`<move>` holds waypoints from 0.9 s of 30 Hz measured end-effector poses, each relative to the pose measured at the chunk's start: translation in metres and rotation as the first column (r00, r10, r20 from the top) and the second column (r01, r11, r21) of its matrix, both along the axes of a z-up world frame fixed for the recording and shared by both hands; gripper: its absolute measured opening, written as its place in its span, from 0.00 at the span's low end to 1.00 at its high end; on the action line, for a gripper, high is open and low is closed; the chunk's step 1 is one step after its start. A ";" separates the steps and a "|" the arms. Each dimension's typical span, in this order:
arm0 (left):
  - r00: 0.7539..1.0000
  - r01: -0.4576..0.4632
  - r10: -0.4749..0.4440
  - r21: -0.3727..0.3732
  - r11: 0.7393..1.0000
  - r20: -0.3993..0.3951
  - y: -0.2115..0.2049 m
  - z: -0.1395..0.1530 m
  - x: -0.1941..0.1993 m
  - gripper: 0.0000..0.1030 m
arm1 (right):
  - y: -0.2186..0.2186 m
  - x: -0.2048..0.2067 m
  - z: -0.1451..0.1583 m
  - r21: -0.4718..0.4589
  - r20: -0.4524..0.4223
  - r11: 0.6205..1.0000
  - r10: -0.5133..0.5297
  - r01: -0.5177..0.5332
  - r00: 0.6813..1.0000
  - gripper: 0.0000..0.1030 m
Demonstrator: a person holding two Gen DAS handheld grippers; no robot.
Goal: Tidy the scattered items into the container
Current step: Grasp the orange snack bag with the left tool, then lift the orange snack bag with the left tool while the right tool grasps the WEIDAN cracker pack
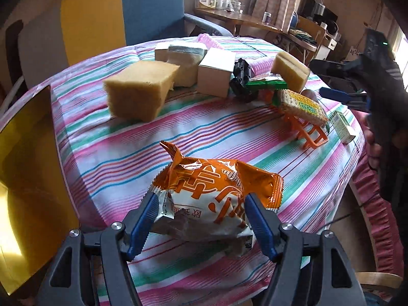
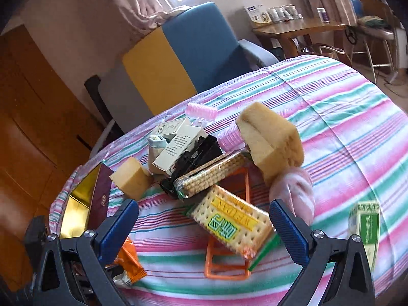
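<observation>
Left tool (image 1: 200, 219): closed on the orange snack bag (image 1: 216, 199), blue pads pinching its lower sides, so the puffy bag hangs free above the striped table (image 1: 178, 132).
Left pose: held low and level, pointing across the table, with the gold-lined box (image 1: 28, 178) just to its left.
Container: the box stands at the table's left edge; its shiny inside shows nothing in the part visible.
Likely reason for the hold: a side pinch carries a soft bag without crushing it, ready to swing over to the box.
Right tool (image 2: 204, 219): jaws spread wide, holding nothing, hovering over the cracker pack (image 2: 229, 221) that rests on an orange rack (image 2: 224, 262).
Right pose: tilted downward toward the pile.
Scattered items: sponges (image 1: 140, 94), small boxes (image 1: 216, 74), a black clip (image 1: 241, 79) and pink rollers (image 2: 201, 113) lie clustered mid-table, well apart from the box.
</observation>
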State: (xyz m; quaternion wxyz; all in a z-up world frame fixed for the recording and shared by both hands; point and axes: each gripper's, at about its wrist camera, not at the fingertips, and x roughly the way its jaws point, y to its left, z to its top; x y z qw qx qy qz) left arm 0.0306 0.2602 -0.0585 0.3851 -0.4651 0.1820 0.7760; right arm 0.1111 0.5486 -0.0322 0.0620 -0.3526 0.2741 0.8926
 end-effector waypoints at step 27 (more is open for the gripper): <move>0.998 -0.016 0.017 0.031 0.999 -0.057 0.004 0.010 -0.012 0.74 | -0.104 0.036 -0.038 -0.029 0.204 0.966 0.256 -0.256 0.945 1.00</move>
